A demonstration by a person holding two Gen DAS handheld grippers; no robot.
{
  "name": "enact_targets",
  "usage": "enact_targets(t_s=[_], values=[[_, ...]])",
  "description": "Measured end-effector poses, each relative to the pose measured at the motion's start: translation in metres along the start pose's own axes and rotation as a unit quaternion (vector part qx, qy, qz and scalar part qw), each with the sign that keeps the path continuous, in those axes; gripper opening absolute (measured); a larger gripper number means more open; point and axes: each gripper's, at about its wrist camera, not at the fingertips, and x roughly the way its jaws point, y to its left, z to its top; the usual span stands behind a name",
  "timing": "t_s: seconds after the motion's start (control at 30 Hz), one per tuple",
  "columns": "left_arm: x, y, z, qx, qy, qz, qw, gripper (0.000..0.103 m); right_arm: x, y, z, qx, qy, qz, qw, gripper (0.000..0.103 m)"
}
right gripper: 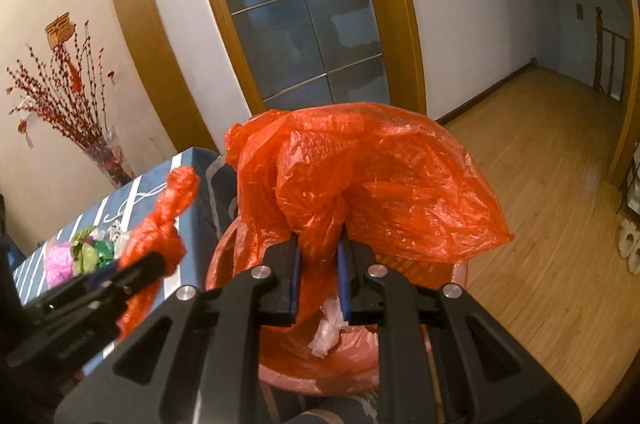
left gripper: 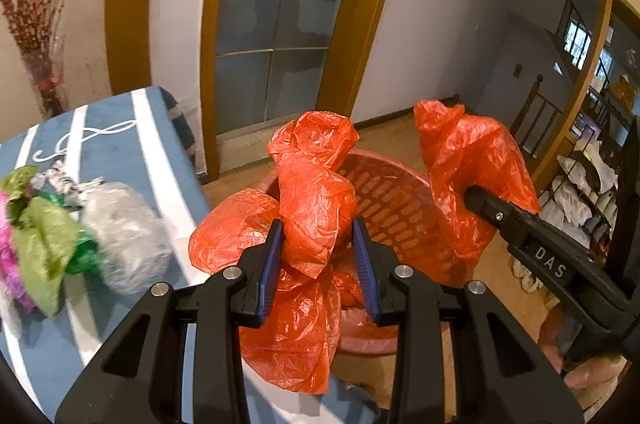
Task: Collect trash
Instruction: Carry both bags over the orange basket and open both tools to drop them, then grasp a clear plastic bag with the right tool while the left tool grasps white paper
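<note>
A glass-paned door (right gripper: pixel 304 7) in a wooden frame stands behind — beside it, a clear vase of red-berried branches (right gripper: pixel 68 103). Wooden floor (right gripper: pixel 540 159) runs right toward a stair railing (left gripper: pixel 534 115) — a cluttered shelf (left gripper: pixel 588 183) stands nearby.

- The red bag (left gripper: pixel 316 220) is thin, crinkled plastic film, translucent, with a glossy sheen on its creases.
- The basket (left gripper: pixel 394 207) is pink moulded plastic with a slotted wall, smooth and dull.
- The left gripper (left gripper: pixel 319 256) and right gripper (right gripper: pixel 319 266) have matt black plastic bodies, ribbed blue pads and bright, polished metal pins.
- The tablecloth (left gripper: pixel 116 143) looks like soft blue cloth, matt and velvety, with white stripes.
- The wrappers (left gripper: pixel 52 236) look like shiny foil and crumpled film in green, pink and silver.
- The floor (right gripper: pixel 540 183) is smooth, light wood with a faint sheen.
- The door (right gripper: pixel 304 23) has frosted glass panes in a glossy wooden frame.
</note>
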Motion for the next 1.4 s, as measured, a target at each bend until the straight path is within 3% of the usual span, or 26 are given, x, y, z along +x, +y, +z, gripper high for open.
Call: enact_targets(t_s=[0.33,0.57,0.83,1.0,1.17,1.4], values=[[0.034,-0.008,0.0,-0.003,0.03,-0.018,0.9994,0.036,0.021,-0.016,0.009,0.013,0.009,0.008,1.0,0.021],[0.041,-0.004,-0.006,-0.01,0.044,-0.01,0.9989,0.049,0.024,-0.028,0.009,0.024,0.009,0.003,1.0,0.039],[0.029,0.006,-0.009,-0.012,0.034,0.022,0.9991,0.074,0.017,-0.03,0.006,0.017,-0.003,-0.018,1.0,0.065],[0.013,0.011,-0.013,0.003,0.022,0.046,0.9987,0.081,0.011,-0.02,0.001,0.004,-0.008,-0.025,1.0,0.08],[-0.005,0.025,-0.019,0.0,0.027,0.05,0.9984,0.081,0.007,-0.009,-0.002,-0.009,-0.007,-0.023,1.0,0.084],[-0.036,0.055,-0.029,-0.018,0.013,0.084,0.9962,0.085,0.0,0.026,-0.012,-0.043,0.004,-0.002,0.999,0.084]])
